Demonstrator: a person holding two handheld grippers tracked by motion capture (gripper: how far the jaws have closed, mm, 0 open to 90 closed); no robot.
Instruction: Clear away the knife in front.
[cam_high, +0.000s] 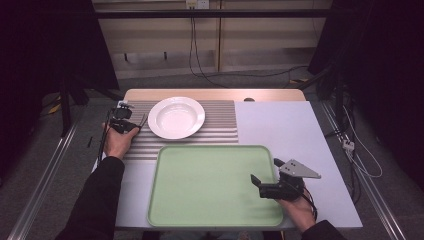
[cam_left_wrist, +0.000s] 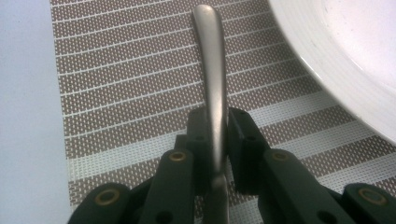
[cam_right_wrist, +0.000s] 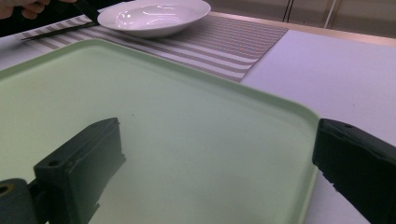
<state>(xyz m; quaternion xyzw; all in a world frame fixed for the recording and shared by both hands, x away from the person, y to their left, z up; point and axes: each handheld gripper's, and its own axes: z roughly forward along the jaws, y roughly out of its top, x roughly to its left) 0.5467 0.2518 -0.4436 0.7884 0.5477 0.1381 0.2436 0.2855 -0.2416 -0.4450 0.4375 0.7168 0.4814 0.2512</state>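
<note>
My left gripper (cam_high: 124, 125) (cam_left_wrist: 217, 116) is shut on the handle of a grey metal utensil (cam_left_wrist: 212, 60). The handle points away over the striped placemat (cam_high: 220, 122) (cam_left_wrist: 130, 84), just left of the white plate (cam_high: 176, 117) (cam_left_wrist: 345, 56). The utensil's working end is hidden behind the jaws. A pale green tray (cam_high: 210, 185) (cam_right_wrist: 163, 116) lies empty at the table's front. My right gripper (cam_high: 266, 171) (cam_right_wrist: 217, 130) hovers over the tray's right edge, open, with nothing between its jaws. The plate (cam_right_wrist: 154, 16) and the placemat (cam_right_wrist: 233, 44) lie far off in the right gripper view.
The white tabletop (cam_high: 280, 125) stretches right of the placemat. Cables (cam_high: 360, 155) hang off the table's right side, and more run along the floor behind. Dark curtains close in both sides.
</note>
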